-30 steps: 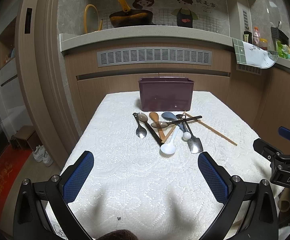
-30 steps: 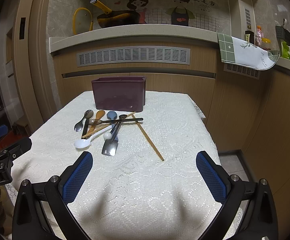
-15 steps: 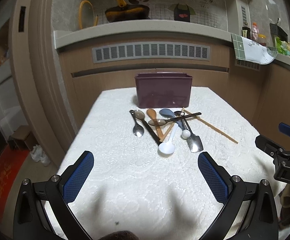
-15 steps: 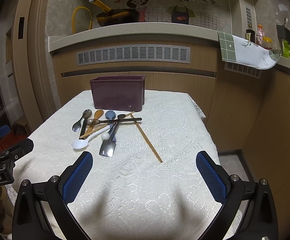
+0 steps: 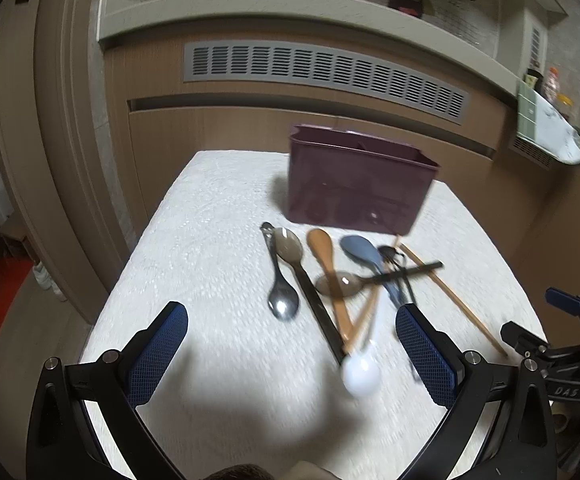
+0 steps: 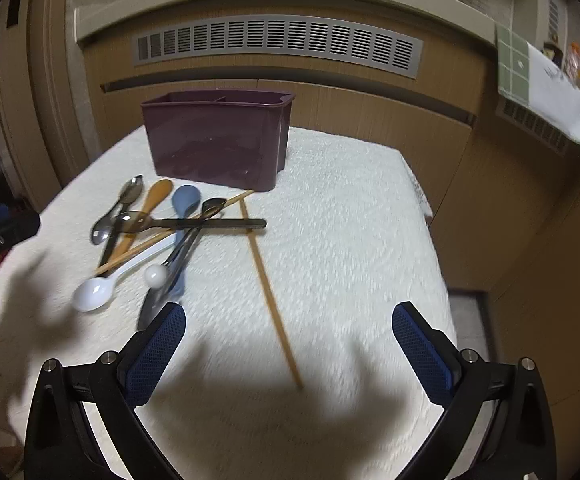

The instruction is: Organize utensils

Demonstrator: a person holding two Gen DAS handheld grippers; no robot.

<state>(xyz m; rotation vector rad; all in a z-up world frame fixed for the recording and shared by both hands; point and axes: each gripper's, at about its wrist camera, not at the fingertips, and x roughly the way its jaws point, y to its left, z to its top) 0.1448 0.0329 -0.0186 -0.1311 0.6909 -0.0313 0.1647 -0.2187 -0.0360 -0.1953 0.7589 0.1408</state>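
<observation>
Ahead of the left gripper (image 5: 292,354), whose blue-padded fingers (image 5: 158,354) stand spread wide with nothing between them, a heap of utensils lies on a white lace tablecloth (image 5: 194,264). Nearest its right finger lies a white plastic spoon (image 5: 361,374), bowl toward the tool. Farther ahead and slightly to its left, a steel spoon (image 5: 282,300) rests beside a translucent grey spoon with a black handle (image 5: 290,246). A wooden spoon (image 5: 324,250) lies just to the right of those, crossed by a second translucent spoon (image 5: 340,282) whose black handle runs off to the right. A blue-grey spoon (image 5: 360,250) lies beyond that crossing. Behind the whole heap, farthest from the tool, stands a dark purple utensil box (image 5: 360,186), upright and divided inside; what it holds cannot be seen. The view is blurred.

Between the spread fingers of the right gripper (image 6: 288,350), also holding nothing, a single wooden chopstick (image 6: 270,296) runs away from the tool toward the purple box (image 6: 218,144); its near end lies on the cloth (image 6: 350,216) about midway between the pads. A second chopstick (image 6: 150,248) lies slantwise through the heap ahead and to the left. Just past the left finger (image 6: 156,354) a flat steel utensil lies partly hidden behind the pad, with a white ball-ended handle (image 6: 155,275) next to it. Far to the tool's left the other gripper shows only as a dark blur at the edge.
</observation>
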